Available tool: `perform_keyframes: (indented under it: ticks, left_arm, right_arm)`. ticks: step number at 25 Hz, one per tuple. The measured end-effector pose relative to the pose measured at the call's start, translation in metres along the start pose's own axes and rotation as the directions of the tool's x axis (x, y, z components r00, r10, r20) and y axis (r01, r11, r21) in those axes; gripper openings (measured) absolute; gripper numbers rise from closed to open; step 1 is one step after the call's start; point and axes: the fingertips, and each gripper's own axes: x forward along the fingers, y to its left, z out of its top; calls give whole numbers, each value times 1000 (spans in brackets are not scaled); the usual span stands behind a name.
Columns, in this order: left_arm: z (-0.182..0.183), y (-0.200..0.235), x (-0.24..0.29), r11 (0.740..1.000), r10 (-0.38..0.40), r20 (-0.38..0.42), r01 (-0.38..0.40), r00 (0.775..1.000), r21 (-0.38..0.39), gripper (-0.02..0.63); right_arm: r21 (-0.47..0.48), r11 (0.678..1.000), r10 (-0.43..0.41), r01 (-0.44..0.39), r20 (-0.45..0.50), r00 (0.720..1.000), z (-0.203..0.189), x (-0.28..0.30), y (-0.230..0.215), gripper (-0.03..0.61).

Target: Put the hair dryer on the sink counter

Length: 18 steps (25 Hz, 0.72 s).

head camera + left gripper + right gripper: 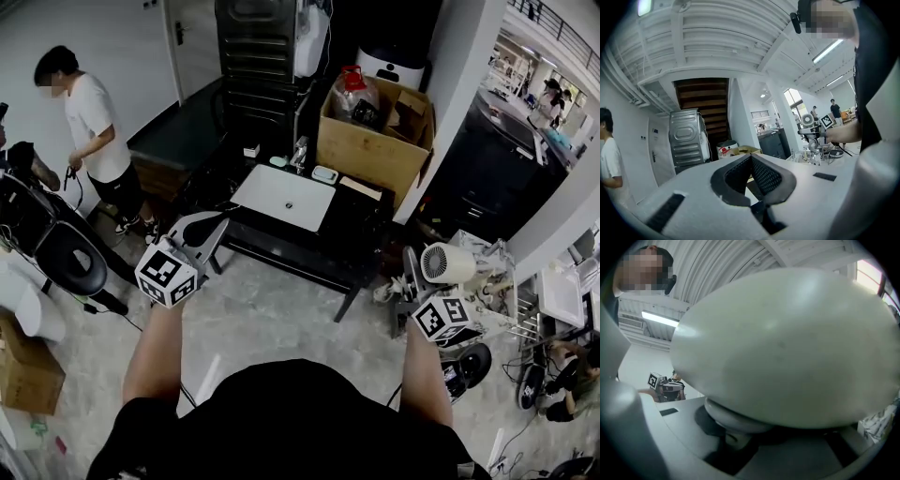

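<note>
Hair dryer (448, 263) is in your right gripper (424, 284), whose jaws are partly closed on the narrow part under the round body, well apart from the sink counter (354, 223). The shell looks hard, smooth and probably slippery and top-heavy, so grip it at that neck. Your left gripper (202, 229) is closed and empty.

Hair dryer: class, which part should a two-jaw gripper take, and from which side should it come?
Probably the narrow neck below the round body of the hair dryer, approached from the neck's end, one jaw each side. The body is wide, smooth and curved, so jaws would likely slip. The right gripper grips it this way.
</note>
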Motion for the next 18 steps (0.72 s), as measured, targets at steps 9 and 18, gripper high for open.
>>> perform_keyframes:
  ticks: [9, 18]
  left_arm:
    - [-5, -31, 18, 999, -14, -63, 16, 998, 30, 14]
    - [-23, -35, 19, 998, -68, -90, 69, 994, 2, 14]
  right_arm:
    - [46, 999, 27, -27, 8, 1000, -7, -5, -27, 133]
    - [18, 998, 68, -67, -13, 998, -14, 13, 2, 133]
